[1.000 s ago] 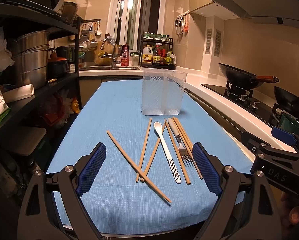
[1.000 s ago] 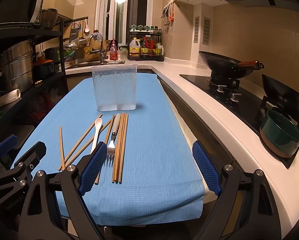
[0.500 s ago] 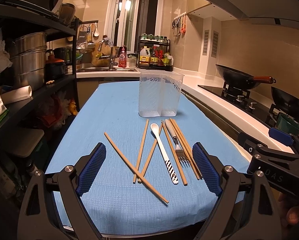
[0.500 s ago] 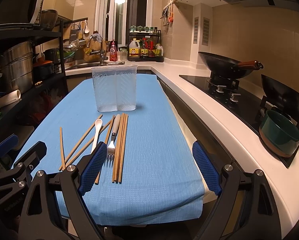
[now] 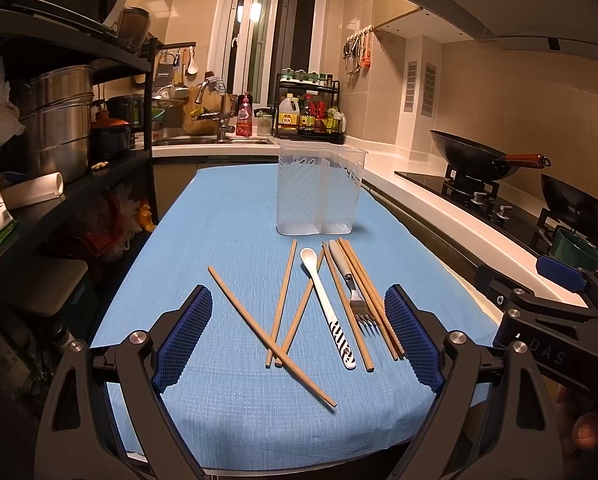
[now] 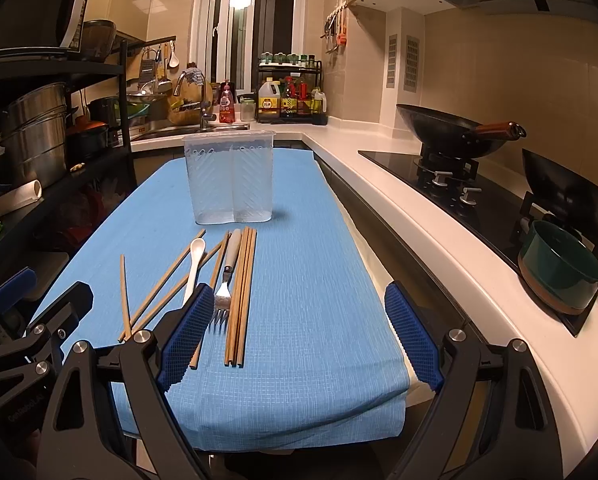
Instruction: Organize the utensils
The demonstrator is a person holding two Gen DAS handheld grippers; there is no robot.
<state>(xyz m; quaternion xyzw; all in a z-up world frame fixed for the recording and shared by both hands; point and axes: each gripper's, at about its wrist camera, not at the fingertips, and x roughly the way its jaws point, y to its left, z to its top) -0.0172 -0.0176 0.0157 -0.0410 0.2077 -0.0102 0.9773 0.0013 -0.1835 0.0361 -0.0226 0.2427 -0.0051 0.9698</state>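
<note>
On the blue cloth (image 5: 227, 216) lie several wooden chopsticks (image 5: 281, 297), a white spoon (image 5: 326, 305) with a striped handle end, and a fork (image 5: 351, 285). A clear two-compartment holder (image 5: 319, 190) stands upright behind them, nothing visible inside. My left gripper (image 5: 297, 340) hovers open above the near ends of the utensils, holding nothing. In the right wrist view the same chopsticks (image 6: 241, 292), spoon (image 6: 193, 268), fork (image 6: 225, 280) and holder (image 6: 230, 178) appear left of centre. My right gripper (image 6: 299, 336) stands open over bare cloth (image 6: 315, 280), its left pad (image 6: 187, 332) beside the fork tines.
A dark shelf rack (image 5: 79, 152) with steel pots (image 5: 57, 120) runs along the left. A white counter (image 5: 451, 220) with a hob, woks (image 5: 475, 156) and a green pot (image 6: 561, 268) runs along the right. Sink and bottle rack (image 5: 309, 114) stand at the far end.
The left wrist view has shifted slightly, so the holder and utensils sit a little further left in it. Both grippers stay open and the utensils lie as before.
</note>
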